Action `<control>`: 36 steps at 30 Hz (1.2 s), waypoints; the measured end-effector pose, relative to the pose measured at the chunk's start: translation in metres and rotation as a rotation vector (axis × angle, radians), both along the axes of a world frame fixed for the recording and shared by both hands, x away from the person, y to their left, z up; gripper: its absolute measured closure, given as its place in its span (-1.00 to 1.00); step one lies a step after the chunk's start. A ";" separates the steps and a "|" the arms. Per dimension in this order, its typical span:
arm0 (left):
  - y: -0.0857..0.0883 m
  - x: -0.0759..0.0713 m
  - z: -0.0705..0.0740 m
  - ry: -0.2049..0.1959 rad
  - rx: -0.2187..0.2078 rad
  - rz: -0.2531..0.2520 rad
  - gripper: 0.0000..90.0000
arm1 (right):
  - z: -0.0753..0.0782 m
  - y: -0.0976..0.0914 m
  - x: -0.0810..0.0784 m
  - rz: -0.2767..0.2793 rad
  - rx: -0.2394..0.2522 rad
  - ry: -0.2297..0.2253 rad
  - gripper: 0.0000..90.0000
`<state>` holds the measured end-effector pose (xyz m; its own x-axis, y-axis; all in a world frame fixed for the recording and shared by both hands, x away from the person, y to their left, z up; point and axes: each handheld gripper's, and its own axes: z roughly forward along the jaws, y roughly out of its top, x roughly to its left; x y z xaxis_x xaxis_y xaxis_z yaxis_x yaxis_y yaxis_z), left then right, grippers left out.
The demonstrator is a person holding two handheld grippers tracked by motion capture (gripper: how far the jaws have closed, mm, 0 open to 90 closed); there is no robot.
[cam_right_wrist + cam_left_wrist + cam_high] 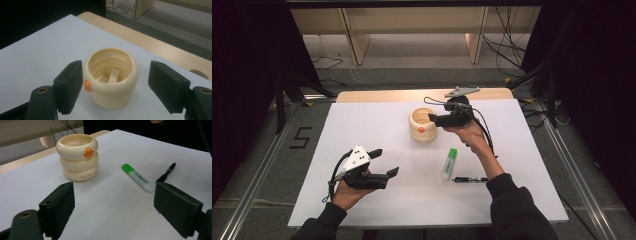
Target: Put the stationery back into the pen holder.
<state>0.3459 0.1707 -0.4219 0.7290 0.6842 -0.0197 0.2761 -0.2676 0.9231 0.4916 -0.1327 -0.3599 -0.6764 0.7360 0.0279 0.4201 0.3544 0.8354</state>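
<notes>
Hovering right gripper [430,118] over cream duck-beak holder [422,126] near table's far edge, jaws apart, empty; left gripper [384,163] likewise agape; holder probably rigid, smooth, slippery—best gripped across rim [111,53].

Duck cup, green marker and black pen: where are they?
Duck cup [77,157]: left gripper view, on its front below the orange beak.
Green marker [139,178]: left gripper view, middle of its white barrel.
Black pen [470,179]: high view, mid-barrel.
</notes>
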 end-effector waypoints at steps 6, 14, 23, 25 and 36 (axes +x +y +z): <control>-0.001 0.000 0.000 -0.002 -0.006 0.002 -0.63 | 0.001 -0.018 -0.017 0.031 -0.036 -0.002 -0.42; 0.000 0.000 0.000 0.000 -0.006 0.003 -0.63 | 0.000 -0.042 -0.031 0.051 -0.036 0.015 -0.43; -0.001 0.000 0.000 -0.001 -0.006 0.006 -0.63 | -0.006 -0.058 -0.049 0.082 -0.058 0.035 -0.44; -0.001 0.000 0.000 -0.001 -0.007 0.008 -0.63 | -0.009 -0.060 -0.053 0.094 -0.068 0.036 -0.45; -0.001 0.000 -0.001 0.002 0.003 0.004 -0.63 | -0.020 -0.066 -0.066 0.127 -0.101 0.057 -0.43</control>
<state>0.3462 0.1695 -0.4228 0.7261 0.6874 -0.0187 0.2790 -0.2696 0.9217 0.4256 -0.1987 -0.3800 -0.7637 0.6456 -0.0012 0.4121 0.4888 0.7689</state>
